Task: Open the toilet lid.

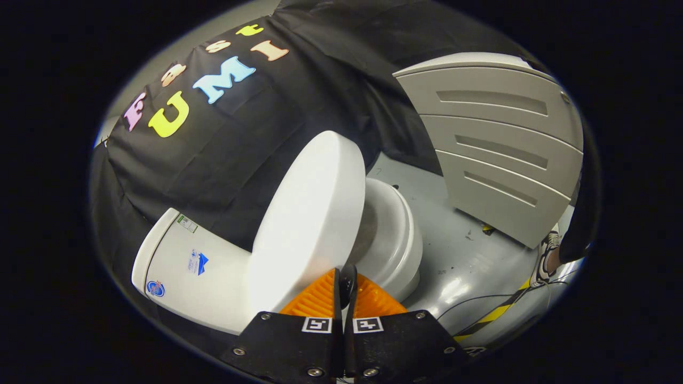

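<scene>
One white toilet stood against the booth's black cloth wall. Its tank carried three stickers, too small to read. The toilet lid was raised partly open above the bowl. The gripper, tilted, had its fingers nearly together at the lid's lower edge; a grip cannot be told. One grey slotted panel stood on the grey floor.
</scene>
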A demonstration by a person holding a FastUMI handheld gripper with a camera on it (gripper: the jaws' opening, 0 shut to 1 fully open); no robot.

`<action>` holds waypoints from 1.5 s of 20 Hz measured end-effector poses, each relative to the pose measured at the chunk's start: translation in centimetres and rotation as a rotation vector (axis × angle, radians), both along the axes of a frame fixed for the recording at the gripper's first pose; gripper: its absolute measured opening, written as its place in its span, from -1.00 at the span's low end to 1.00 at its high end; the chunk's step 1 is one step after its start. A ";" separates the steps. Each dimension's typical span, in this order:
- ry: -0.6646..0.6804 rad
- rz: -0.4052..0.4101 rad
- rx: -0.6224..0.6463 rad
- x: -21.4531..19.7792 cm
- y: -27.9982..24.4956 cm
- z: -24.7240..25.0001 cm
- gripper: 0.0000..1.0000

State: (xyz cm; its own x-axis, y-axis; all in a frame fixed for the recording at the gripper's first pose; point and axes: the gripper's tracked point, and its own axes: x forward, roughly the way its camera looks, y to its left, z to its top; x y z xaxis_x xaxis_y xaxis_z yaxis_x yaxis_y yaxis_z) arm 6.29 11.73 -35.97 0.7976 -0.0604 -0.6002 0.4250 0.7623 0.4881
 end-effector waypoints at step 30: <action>-0.023 0.132 -0.568 1.5 9.6 12.7 -1.00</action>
